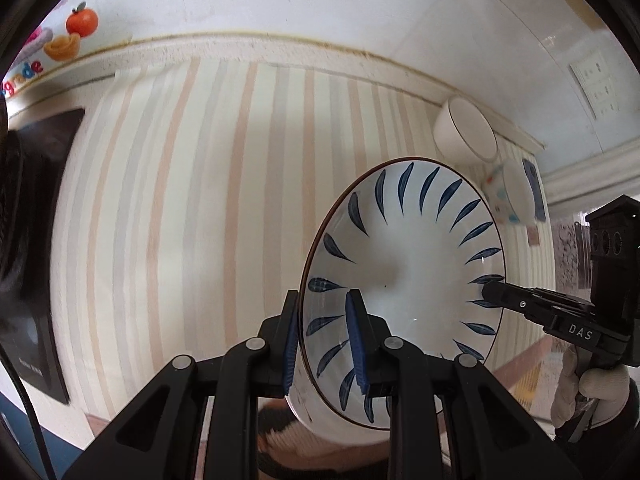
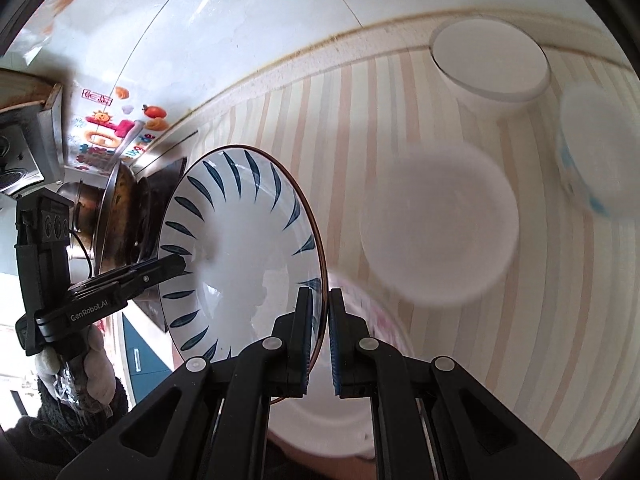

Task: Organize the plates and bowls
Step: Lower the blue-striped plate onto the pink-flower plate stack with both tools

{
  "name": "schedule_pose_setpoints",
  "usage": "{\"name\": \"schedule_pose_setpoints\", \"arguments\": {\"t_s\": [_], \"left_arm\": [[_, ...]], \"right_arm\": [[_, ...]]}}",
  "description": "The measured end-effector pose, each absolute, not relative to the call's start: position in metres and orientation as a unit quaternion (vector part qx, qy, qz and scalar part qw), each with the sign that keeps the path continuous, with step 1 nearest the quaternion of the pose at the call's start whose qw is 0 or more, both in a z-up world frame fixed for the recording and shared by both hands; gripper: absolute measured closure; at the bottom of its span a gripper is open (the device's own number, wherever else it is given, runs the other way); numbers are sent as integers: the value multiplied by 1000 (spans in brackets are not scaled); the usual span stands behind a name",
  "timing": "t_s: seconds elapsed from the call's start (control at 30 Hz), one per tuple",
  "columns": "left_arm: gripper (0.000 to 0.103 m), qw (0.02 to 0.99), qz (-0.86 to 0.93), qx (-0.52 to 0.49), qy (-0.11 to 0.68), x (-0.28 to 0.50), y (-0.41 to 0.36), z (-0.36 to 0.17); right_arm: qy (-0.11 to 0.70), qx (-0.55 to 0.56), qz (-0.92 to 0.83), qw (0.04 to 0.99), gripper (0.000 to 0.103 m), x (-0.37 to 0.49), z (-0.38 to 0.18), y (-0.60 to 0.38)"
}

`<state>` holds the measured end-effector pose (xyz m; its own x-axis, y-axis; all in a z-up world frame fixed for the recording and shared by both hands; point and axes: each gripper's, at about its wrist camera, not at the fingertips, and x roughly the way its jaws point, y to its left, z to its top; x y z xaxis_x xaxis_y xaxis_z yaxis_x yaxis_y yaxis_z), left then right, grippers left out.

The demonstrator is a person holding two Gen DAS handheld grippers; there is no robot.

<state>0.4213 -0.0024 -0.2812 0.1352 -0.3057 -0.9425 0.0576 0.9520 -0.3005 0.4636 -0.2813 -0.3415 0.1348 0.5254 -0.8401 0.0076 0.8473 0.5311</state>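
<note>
One blue-leaf patterned bowl (image 1: pixel 404 292) is clamped at opposite rims by the left gripper (image 1: pixel 322 344) and right gripper (image 2: pixel 320 340). Three more bowls appear in the right wrist view: two plain white bowls (image 2: pixel 490 60) (image 2: pixel 438 224) upper right and centre right, one blue-dotted bowl (image 2: pixel 600 160) at right edge.

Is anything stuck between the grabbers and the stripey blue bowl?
No. The left gripper and the right gripper each already pinch the rim of the blue-leaf bowl on opposite sides, with nothing visible between.
</note>
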Motion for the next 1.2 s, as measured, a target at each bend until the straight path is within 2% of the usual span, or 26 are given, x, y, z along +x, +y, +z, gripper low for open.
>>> {"name": "schedule_pose_setpoints", "arguments": {"t_s": [0.47, 1.2], "left_arm": [[83, 716, -115, -64, 686, 379, -29, -331], [83, 711, -81, -57, 696, 377, -48, -358]], "right_arm": [[668, 235, 167, 686, 94, 386, -397, -292], [679, 219, 164, 681, 94, 388, -422, -297]]}}
